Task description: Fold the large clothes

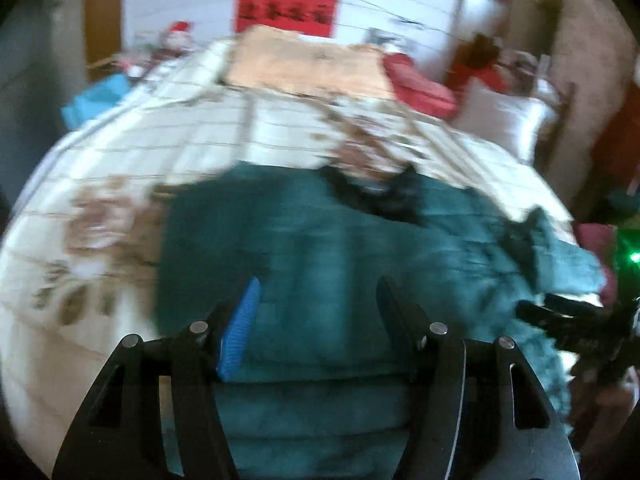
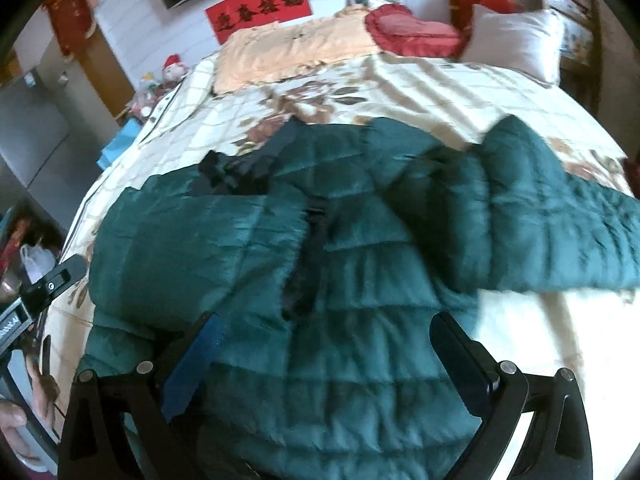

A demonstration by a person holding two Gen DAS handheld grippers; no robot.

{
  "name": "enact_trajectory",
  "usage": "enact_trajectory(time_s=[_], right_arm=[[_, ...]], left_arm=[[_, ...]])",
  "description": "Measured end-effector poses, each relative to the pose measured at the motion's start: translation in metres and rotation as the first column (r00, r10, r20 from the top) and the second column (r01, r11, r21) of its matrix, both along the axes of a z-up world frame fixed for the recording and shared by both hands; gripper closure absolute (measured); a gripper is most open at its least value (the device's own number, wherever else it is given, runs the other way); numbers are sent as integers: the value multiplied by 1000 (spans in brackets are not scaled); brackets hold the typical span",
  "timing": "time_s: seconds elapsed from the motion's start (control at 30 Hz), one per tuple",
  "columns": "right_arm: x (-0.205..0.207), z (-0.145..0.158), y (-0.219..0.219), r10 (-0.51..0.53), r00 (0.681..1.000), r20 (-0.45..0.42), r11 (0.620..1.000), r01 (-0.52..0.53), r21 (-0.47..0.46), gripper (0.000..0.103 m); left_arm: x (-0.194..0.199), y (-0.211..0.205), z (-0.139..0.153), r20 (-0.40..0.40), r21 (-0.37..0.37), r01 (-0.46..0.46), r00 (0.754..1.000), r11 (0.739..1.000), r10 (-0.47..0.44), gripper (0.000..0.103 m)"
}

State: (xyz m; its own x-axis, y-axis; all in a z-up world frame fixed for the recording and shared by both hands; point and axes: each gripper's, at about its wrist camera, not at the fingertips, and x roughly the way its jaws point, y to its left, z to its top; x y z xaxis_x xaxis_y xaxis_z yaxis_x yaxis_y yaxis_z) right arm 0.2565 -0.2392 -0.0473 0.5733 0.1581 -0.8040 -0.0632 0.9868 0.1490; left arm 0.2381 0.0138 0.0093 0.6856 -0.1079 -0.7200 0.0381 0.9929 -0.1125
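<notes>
A dark teal quilted puffer jacket (image 2: 352, 264) lies spread on the bed, front up, with a dark lining at the collar (image 2: 236, 172). One sleeve (image 2: 560, 216) stretches out to the right; the other sleeve (image 2: 192, 240) lies folded across the chest. The jacket also fills the left wrist view (image 1: 344, 248), which is blurred. My left gripper (image 1: 318, 292) is open and empty just above the jacket's lower part. My right gripper (image 2: 324, 332) is open and empty above the jacket's hem area. The right gripper shows in the left wrist view (image 1: 576, 320) at the right edge.
The bed has a cream floral quilt (image 2: 400, 80). At its head lie a peach blanket (image 2: 296, 48), a red cushion (image 2: 412, 32) and a white pillow (image 2: 516, 40). A red banner (image 2: 260, 4) hangs on the wall. Clutter and a grey cabinet (image 2: 36, 136) stand left of the bed.
</notes>
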Motion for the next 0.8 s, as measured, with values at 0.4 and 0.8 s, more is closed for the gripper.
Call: enact_trajectory(time_s=[0.4,0.8], right_arm=[[47,-25,41,50,999,5,999,-50,20,82],[63,31,-4,-94,967,235,975,138,-175,89]], left_arm=[[-3,107,-21,-67,-72,-287,957,955,282,42],[25,86,-30,-75,-58,-272,961,960,268,42]])
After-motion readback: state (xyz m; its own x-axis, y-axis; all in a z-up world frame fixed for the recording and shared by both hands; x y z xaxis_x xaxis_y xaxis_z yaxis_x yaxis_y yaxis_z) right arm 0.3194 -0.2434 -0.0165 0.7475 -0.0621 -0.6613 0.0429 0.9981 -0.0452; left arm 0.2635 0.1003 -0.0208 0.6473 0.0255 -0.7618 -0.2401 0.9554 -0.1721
